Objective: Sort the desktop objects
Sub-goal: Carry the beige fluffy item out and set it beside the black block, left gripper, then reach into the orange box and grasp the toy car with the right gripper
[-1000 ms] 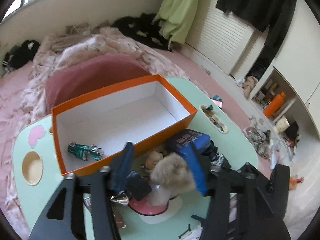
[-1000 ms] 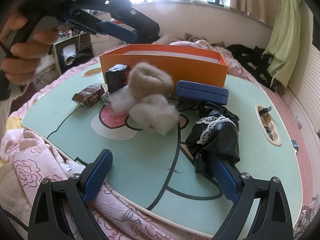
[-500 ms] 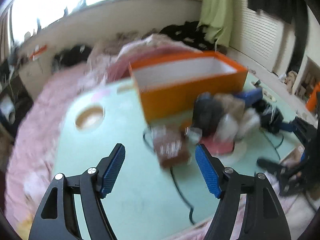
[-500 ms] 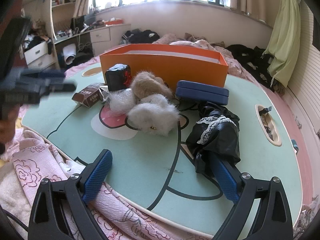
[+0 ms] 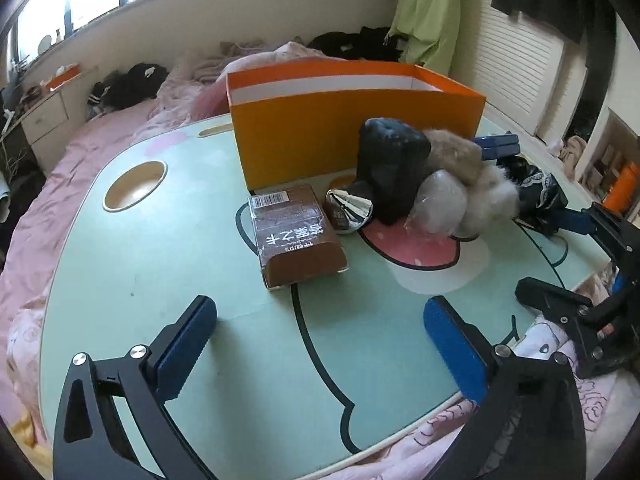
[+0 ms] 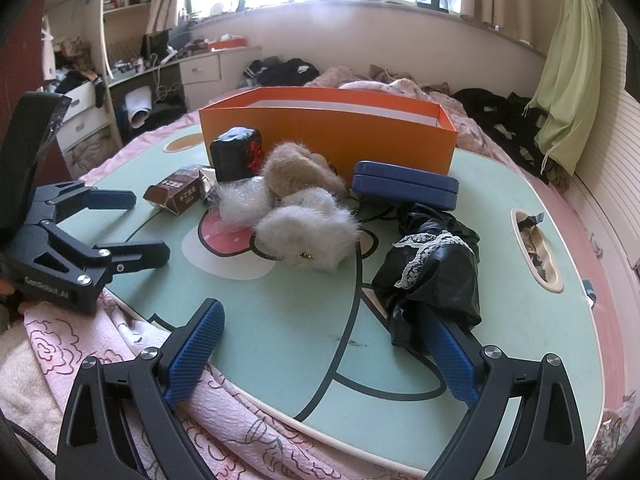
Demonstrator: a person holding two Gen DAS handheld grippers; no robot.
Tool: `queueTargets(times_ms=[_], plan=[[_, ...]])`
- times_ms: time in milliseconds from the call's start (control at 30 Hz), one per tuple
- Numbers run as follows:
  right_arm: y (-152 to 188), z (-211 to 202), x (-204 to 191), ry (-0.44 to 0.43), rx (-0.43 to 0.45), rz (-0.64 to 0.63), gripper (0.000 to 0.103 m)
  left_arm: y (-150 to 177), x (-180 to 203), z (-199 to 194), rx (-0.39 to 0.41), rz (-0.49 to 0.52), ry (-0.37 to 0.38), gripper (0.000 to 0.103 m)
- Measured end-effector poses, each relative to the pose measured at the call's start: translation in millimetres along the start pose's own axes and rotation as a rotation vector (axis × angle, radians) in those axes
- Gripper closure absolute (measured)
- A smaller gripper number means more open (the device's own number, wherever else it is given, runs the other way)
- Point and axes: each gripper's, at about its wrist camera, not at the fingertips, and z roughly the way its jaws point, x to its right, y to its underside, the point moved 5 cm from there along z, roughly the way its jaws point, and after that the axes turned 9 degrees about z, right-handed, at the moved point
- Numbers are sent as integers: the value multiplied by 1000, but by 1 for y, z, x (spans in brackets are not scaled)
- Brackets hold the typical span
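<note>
An orange box (image 5: 352,128) (image 6: 328,132) stands open at the back of the green table (image 5: 160,264). In front of it lie a brown carton (image 5: 296,240) (image 6: 178,192), a black bundle (image 5: 394,164) (image 6: 236,152), fluffy beige and white toys (image 5: 472,184) (image 6: 308,224), a blue case (image 6: 404,184) and a black lace-trimmed cloth (image 6: 436,272). My left gripper (image 5: 320,336) is open and empty, low over the table's near left side, short of the carton; it also shows in the right wrist view (image 6: 132,224). My right gripper (image 6: 320,344) is open and empty at the front edge; its right finger is beside the black cloth.
A round cup hole (image 5: 134,186) is in the table's left side and an oval slot (image 6: 536,248) with scraps in its right side. A pink floral blanket (image 6: 100,360) lies under the front edge. A bed with clothes is behind the table.
My left gripper has come down from above the box to low over the table's left side, facing the carton. The right gripper has stayed still.
</note>
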Motion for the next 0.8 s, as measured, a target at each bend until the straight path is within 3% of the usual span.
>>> queueTargets(times_ms=[267,400,500,667,800], plan=[[0,-1,-4,3,-12,-12,6,1,0,0,5,-4,-3,0],[-10,-13,-7,-41,23,-13,6,1,0,0,4,-4,-3,0],[-31,-29,-10,-87,77,-8,6,1,0,0,4,-4,-3,0],[-80,-37,-6,-167,95,75,8,1,0,0,5,-4,-4,0],[-142,-17,-4,-211,-14,179,16,1,0,0,5,-5,-3,0]])
